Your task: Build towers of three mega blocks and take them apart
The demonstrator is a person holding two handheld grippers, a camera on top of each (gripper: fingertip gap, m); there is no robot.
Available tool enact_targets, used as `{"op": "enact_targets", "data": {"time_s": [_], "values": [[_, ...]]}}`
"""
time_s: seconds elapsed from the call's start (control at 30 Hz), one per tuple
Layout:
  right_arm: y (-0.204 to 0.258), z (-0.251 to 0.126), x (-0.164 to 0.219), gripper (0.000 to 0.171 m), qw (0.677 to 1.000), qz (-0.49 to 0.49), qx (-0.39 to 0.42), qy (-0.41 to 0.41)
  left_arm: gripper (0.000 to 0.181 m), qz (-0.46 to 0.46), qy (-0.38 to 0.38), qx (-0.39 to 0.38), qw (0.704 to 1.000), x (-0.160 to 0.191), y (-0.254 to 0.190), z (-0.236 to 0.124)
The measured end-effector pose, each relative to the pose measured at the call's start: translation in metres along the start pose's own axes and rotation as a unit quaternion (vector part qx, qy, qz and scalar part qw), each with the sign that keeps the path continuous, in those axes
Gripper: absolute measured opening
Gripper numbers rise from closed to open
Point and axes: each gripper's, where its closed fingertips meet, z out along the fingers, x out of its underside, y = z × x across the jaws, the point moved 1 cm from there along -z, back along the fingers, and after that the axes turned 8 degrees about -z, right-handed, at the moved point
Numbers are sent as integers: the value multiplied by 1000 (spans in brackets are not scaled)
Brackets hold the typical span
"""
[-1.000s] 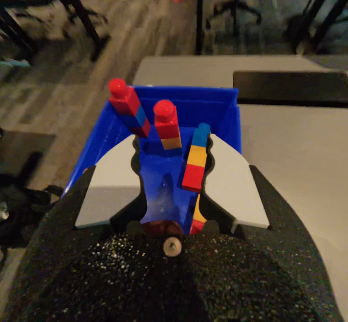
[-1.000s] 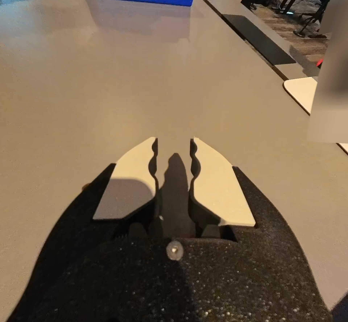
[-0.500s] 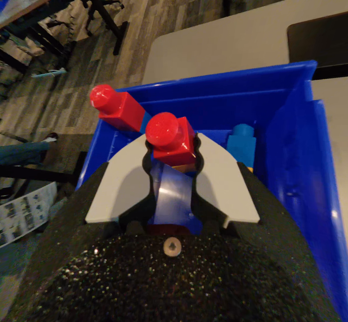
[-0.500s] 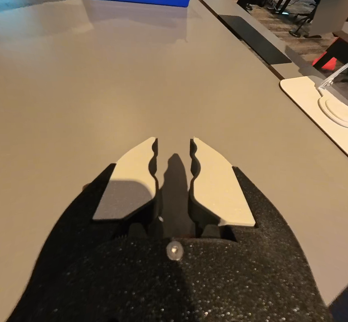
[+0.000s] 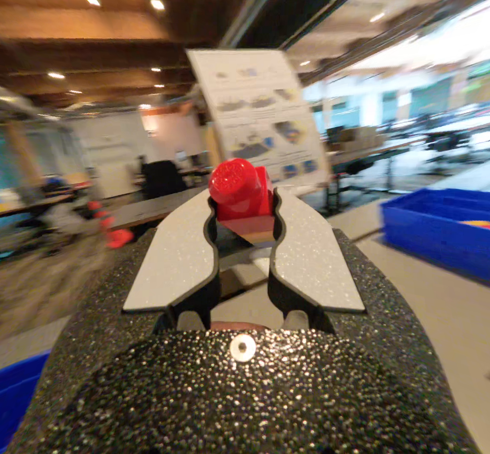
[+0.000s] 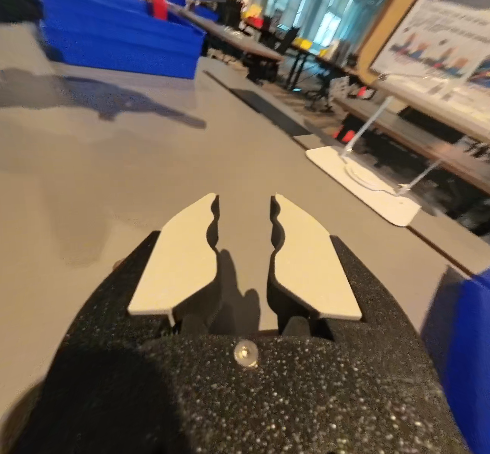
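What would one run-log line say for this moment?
left gripper: shut on red-topped block tower, lifted | right gripper: open, empty, over table

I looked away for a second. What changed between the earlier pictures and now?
The left gripper closed on the red-topped block tower in the blue bin and lifted it out. The right gripper tilted up but stays open and empty over the grey table.

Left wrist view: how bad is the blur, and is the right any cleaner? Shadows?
Left wrist view: background smeared by motion, but the left gripper and its clamped red block stay sharp. Right wrist view: milder blur on the far blue bin; the open right gripper is crisp, its shadow cast on the grey table.
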Motion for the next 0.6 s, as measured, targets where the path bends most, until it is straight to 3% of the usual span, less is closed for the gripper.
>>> {"op": "enact_targets", "data": {"time_s": [0.07,0.2,0.4,0.6], "values": [[-9,-4,2,40,998,-31,49,2,39,-41,4,63,997,38,-68,7],[-14,-7,1,51,993,-84,77,9,39,-92,65,128,985,101,-151,13],[-4,0,7,66,993,-101,61,28,39,-112,122,170,972,135,-202,0],[-8,5,20,70,986,-124,77,79,38,-126,145,222,956,141,-224,-4]]}}
